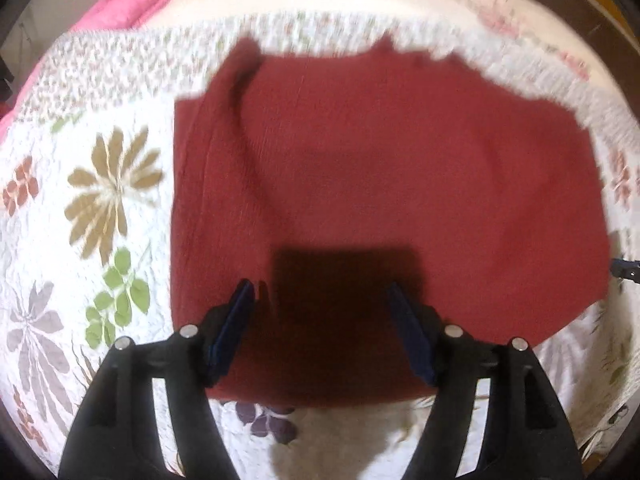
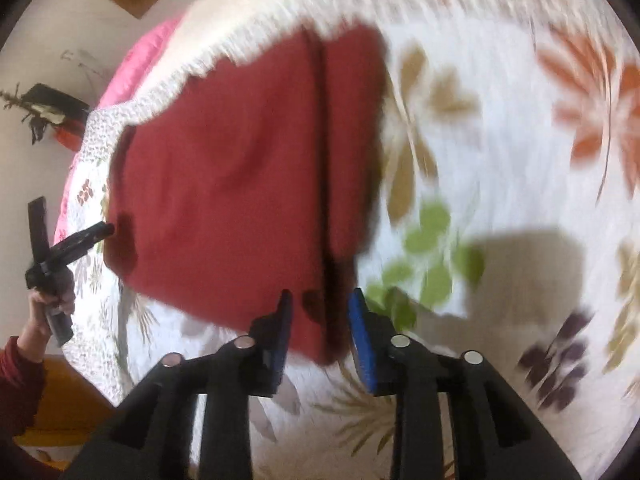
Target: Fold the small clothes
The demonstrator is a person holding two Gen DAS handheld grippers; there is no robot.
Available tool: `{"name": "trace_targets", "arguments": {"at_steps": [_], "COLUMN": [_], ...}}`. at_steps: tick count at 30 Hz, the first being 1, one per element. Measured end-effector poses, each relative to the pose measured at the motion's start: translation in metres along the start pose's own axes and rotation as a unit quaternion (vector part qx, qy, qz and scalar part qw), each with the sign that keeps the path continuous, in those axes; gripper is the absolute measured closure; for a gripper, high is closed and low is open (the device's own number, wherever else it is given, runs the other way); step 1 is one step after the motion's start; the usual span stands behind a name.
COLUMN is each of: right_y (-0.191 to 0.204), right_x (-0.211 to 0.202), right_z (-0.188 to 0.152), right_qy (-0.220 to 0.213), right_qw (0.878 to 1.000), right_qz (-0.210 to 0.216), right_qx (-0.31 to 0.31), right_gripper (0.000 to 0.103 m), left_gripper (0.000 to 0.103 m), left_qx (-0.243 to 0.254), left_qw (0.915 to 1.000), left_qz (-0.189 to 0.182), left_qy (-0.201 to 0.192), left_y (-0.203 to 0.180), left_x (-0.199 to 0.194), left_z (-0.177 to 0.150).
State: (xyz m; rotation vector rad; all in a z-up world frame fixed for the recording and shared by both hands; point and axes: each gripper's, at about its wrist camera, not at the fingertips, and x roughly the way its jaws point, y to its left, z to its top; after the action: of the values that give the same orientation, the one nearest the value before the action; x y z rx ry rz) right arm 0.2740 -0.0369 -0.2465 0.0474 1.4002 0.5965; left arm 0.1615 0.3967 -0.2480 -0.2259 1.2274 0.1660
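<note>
**Both tongs empty over a part-folded red garment**

Left gripper: jaws spread wide, nothing between the blue pads, hovering over the near edge of the red garment. Its square shadow falls on the cloth just ahead of the pads. Right gripper: jaws apart but narrower than the left, nothing held; they straddle the near right corner of the garment without visibly pinching it. Contact with the cloth cannot be told through the motion blur.

Garment lies flat on the floral quilt, its far edge close to the quilt's scalloped far border, with a pink blanket beyond the far left corner of the bed.

Progress, judged from the lay of the cloth:
- Shape is a compact rough rectangle, no loose sleeves or legs showing, so at least one fold looks done.
- Left-wrist view shows a layered strip along the garment's left side; right-wrist view shows a dark lengthwise crease near its right edge. Both read as folded-in sides.
- Still fairly broad; a final halving fold seems likely to remain.
- No stack of finished pieces, nor other clothes waiting, in either view.

The person's hand holds the left tool at the garment's far side in the right-wrist view.
</note>
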Motion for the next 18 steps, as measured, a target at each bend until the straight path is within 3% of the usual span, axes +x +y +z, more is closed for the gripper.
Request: {"name": "trace_targets", "arguments": {"at_steps": [4, 8, 9, 10, 13, 16, 18], "right_y": [0.015, 0.010, 0.010, 0.009, 0.009, 0.007, 0.006], "right_x": [0.005, 0.033, 0.041, 0.046, 0.056, 0.063, 0.068], "right_z": [0.045, 0.084, 0.087, 0.090, 0.090, 0.088, 0.089], "right_qy": [-0.024, -0.015, -0.007, 0.002, 0.016, 0.019, 0.021], "right_qw": [0.999, 1.000, 1.000, 1.000, 0.999, 0.998, 0.998], "right_qz": [-0.020, -0.014, -0.013, -0.011, -0.052, -0.057, -0.060], "right_qx": [-0.015, 0.018, 0.025, 0.026, 0.003, 0.014, 0.020], "right_gripper": [0.053, 0.053, 0.065, 0.086, 0.096, 0.098, 0.098], "left_gripper": [0.030, 0.030, 0.030, 0.030, 0.030, 0.029, 0.029], "left_qx": [0.005, -0.006, -0.008, -0.010, -0.030, -0.075, -0.075], "left_qw": [0.9999, 0.9999, 0.9999, 0.9997, 0.9986, 0.9965, 0.9966], "left_qz": [-0.001, 0.008, 0.011, 0.022, 0.038, 0.014, 0.013], "left_qy": [-0.014, -0.012, -0.009, -0.004, 0.020, 0.032, 0.033], "left_y": [-0.012, -0.012, -0.009, -0.006, 0.009, 0.029, 0.030], "left_x": [0.006, 0.022, 0.026, 0.032, 0.045, 0.055, 0.055], "left_z": [0.021, 0.031, 0.033, 0.033, 0.030, 0.025, 0.025]}}
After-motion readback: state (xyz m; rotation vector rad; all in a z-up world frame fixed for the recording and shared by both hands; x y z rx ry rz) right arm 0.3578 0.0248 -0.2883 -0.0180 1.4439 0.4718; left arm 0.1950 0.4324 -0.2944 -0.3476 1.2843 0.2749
